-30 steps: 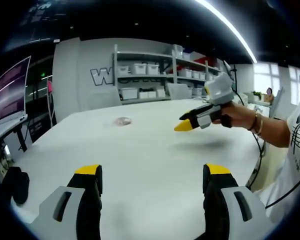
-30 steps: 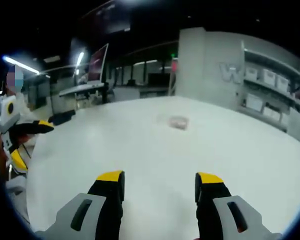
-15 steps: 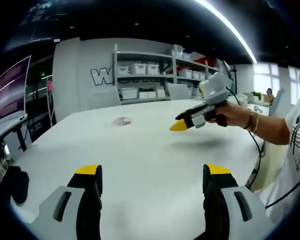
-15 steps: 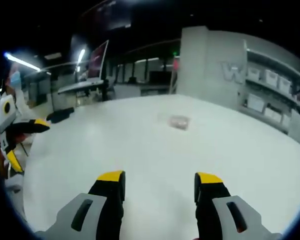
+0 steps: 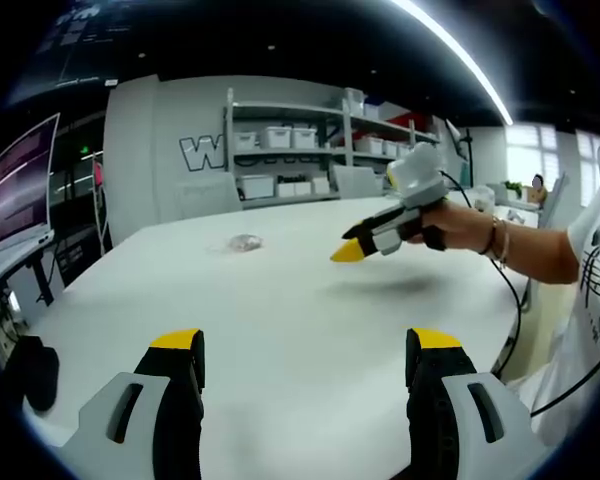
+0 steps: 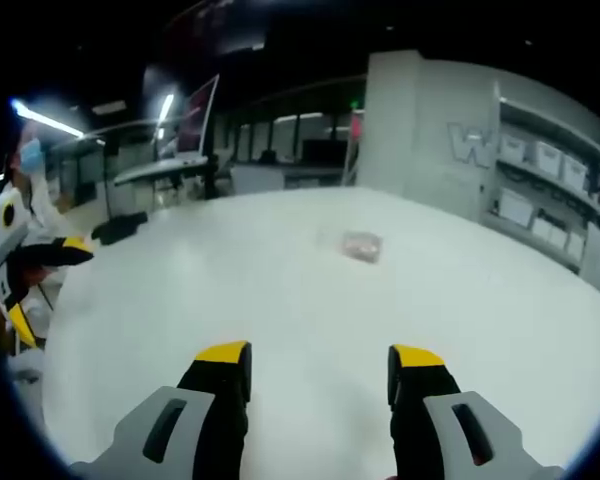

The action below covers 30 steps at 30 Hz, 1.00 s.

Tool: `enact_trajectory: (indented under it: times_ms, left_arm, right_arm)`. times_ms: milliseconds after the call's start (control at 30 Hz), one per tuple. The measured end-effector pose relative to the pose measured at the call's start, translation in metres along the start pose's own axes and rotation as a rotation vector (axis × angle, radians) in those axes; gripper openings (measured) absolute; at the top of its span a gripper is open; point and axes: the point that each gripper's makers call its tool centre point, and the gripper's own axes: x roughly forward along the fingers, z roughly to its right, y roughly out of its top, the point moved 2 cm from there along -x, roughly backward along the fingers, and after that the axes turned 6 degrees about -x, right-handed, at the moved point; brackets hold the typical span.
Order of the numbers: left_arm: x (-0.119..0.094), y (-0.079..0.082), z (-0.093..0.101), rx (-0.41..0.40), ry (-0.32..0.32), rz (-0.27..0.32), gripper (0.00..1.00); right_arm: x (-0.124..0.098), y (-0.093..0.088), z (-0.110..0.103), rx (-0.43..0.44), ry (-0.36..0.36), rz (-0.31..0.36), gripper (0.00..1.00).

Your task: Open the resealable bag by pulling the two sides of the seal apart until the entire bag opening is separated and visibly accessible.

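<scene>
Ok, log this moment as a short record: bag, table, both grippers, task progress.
bag: small clear resealable bag, lying far out on the table, untouched; seal state too small to tell
table: large white table
left gripper: left gripper, jaws apart, holding nothing, above the near table
right gripper: right gripper, jaws apart, holding nothing, aimed toward the bag
task progress: neither gripper at the bag yet

Wall lettering: a large pale "W" on the grey wall [image 5: 202, 152] beside the shelves [image 5: 300, 150], following letters hidden; same "W" on the wall, right gripper view; nothing else legible
</scene>
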Motion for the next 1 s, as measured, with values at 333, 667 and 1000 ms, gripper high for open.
enact_trajectory:
  times_ms: [333, 667, 1000]
  left_arm:
    - [0.000, 0.006, 0.001, 0.012, -0.001, 0.003, 0.81]
    - [0.001, 0.007, 0.001, 0.013, -0.002, 0.004, 0.81]
    - [0.000, 0.004, -0.001, 0.010, -0.002, -0.003, 0.81]
  right_arm:
    - [0.006, 0.003, 0.005, 0.000, -0.002, -0.002, 0.54]
    - [0.016, 0.004, 0.012, 0.010, 0.002, -0.018, 0.54]
    - [0.025, 0.010, 0.012, -0.003, 0.013, -0.021, 0.53]
